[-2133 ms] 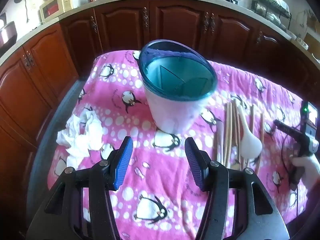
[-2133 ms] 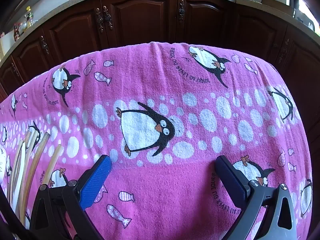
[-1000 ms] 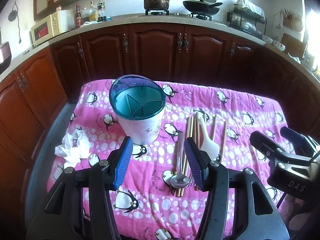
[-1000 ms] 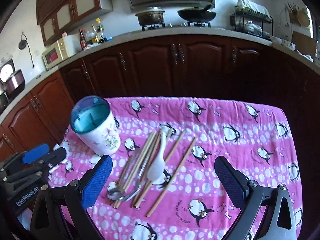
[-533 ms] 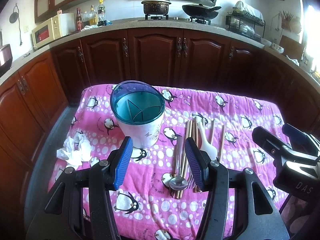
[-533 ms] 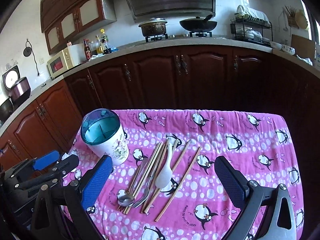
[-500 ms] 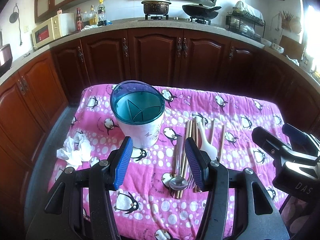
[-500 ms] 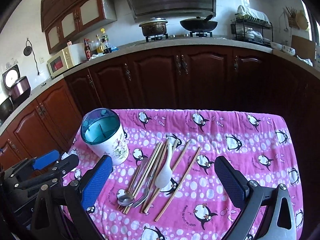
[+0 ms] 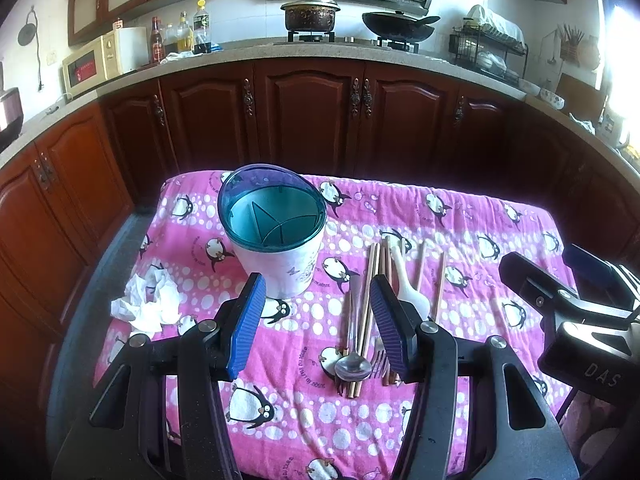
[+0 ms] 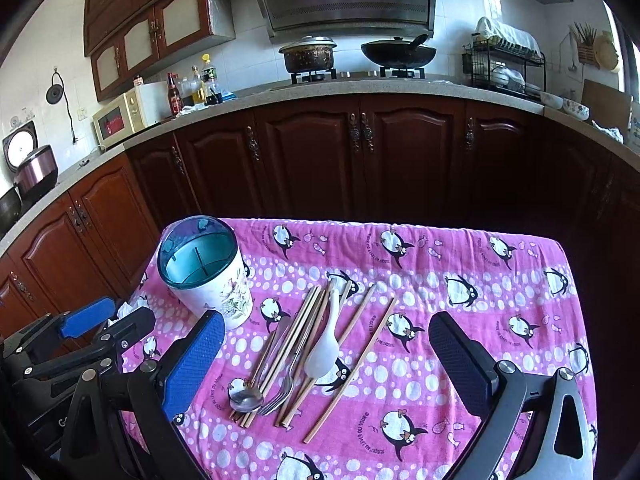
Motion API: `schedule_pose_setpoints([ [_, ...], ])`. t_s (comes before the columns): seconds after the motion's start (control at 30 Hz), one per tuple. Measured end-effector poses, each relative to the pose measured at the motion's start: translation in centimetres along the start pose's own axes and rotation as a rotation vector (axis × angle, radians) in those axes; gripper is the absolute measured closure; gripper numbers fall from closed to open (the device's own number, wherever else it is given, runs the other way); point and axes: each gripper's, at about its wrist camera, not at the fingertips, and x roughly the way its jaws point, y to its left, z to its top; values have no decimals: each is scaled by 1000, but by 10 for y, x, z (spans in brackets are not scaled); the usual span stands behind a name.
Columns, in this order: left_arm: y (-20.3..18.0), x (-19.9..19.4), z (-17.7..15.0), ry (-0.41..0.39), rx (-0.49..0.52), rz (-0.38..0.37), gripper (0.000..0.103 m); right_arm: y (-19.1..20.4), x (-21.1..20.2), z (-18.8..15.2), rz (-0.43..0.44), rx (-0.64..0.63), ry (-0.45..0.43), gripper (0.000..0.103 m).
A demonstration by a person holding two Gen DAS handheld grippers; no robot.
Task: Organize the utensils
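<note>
Nothing picked up yet. Utensils (metal spoon (image 10: 245, 399), fork (image 10: 276, 397), white spoon (image 10: 323, 356), chopsticks (image 10: 347, 376)) lie just right of empty holder (image 10: 204, 272) on desk. Left gripper (image 9: 318, 322) and right gripper (image 10: 326, 364) released, hovering. Next: right jaws descend on one piece.

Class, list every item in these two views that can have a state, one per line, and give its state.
Utensil holder: upright on the cloth, nothing inside.
Chopsticks: flat on the cloth, loose, beside the holder.
White spoon: lying across the chopsticks.
Metal spoon: flat, bowl nearest the camera.
Fork: flat, next to the metal spoon.
Tissue: crumpled.
Left gripper: open, holding nothing.
Right gripper: open, holding nothing.
</note>
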Motion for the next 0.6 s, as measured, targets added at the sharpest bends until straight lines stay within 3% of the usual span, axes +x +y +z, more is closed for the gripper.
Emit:
schedule_pose_setpoints([
  [0.6, 8, -1, -1, 5, -24, -14, 49, 1, -1, 1, -27, -12, 3, 1],
])
